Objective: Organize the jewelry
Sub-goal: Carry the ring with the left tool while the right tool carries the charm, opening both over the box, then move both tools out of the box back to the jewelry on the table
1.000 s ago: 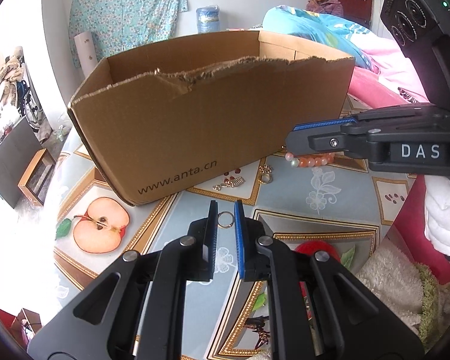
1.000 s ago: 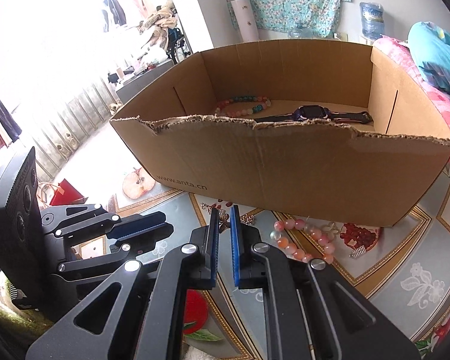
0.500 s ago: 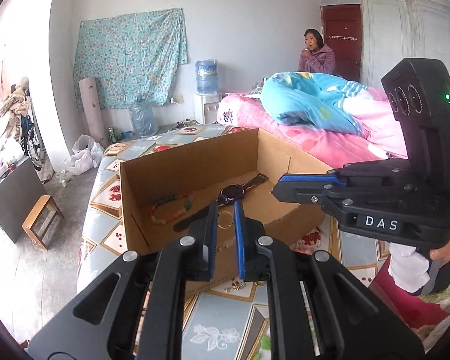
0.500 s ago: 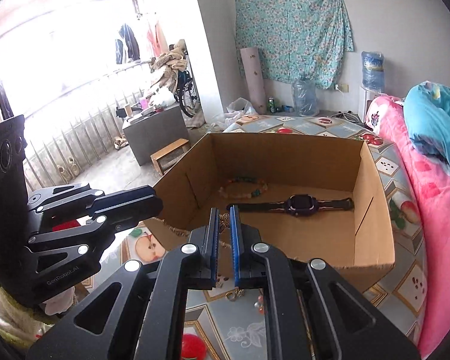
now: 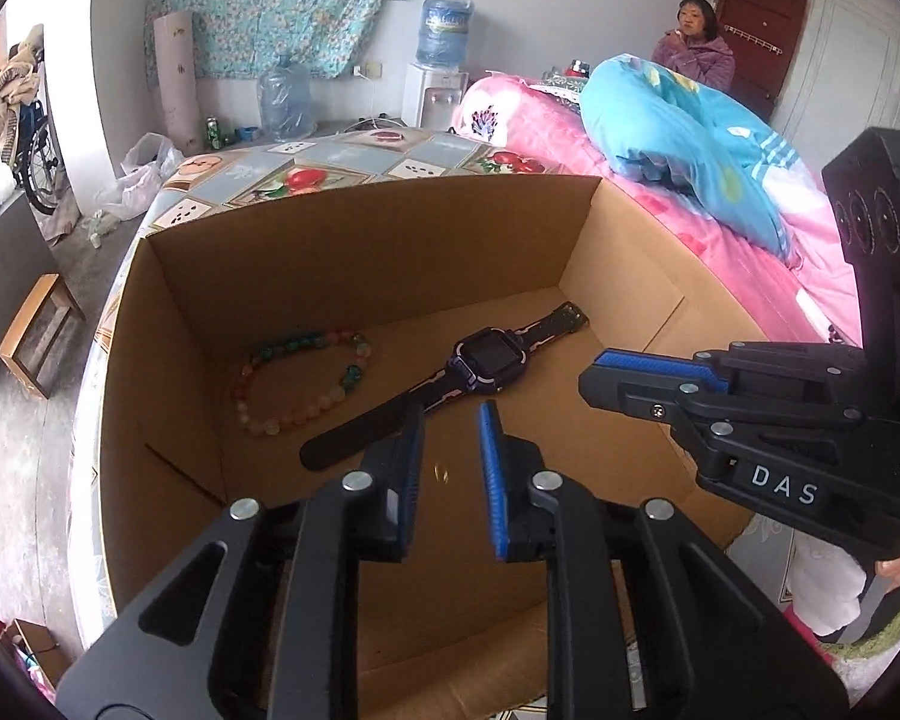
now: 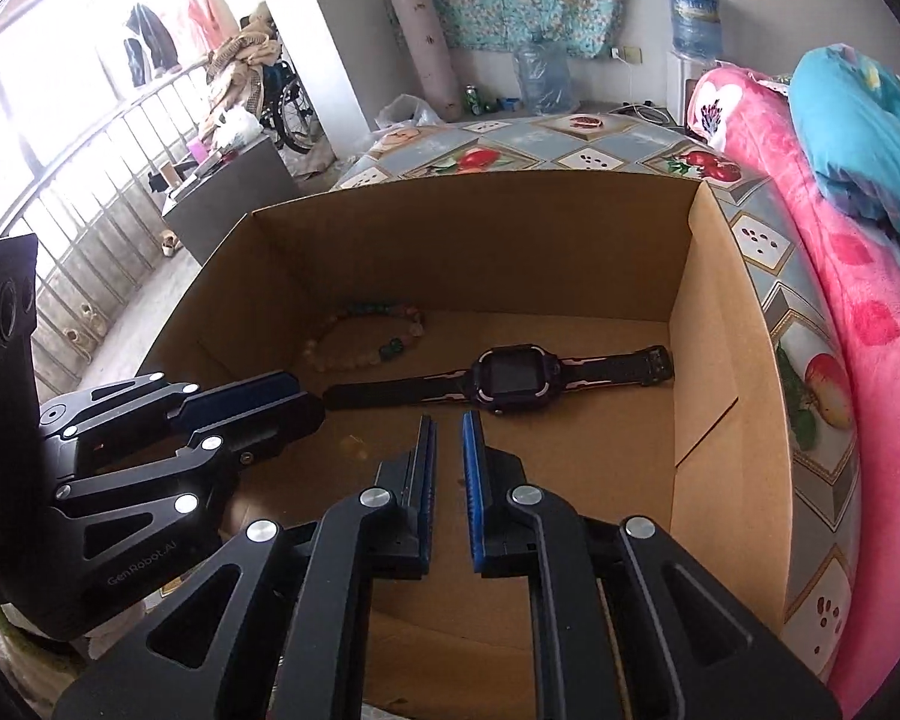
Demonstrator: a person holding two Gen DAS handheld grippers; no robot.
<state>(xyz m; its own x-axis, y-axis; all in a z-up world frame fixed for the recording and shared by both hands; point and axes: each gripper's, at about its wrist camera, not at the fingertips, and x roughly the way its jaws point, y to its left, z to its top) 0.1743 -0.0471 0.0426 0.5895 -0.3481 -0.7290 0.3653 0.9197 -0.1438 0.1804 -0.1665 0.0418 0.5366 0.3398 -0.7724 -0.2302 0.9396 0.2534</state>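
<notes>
Black right gripper [image 5: 594, 375] reads "DAS", left gripper [image 6: 306, 402] "GenRobot.AI"; both jaws opening, empty.

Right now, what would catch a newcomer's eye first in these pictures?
A big open cardboard box fills the view. A dark smartwatch lies flat on its floor, with a pastel bead bracelet beside it toward the left wall. Two black hand-held grippers with blue pads hover over the box, jaws opening, nothing between them.
</notes>
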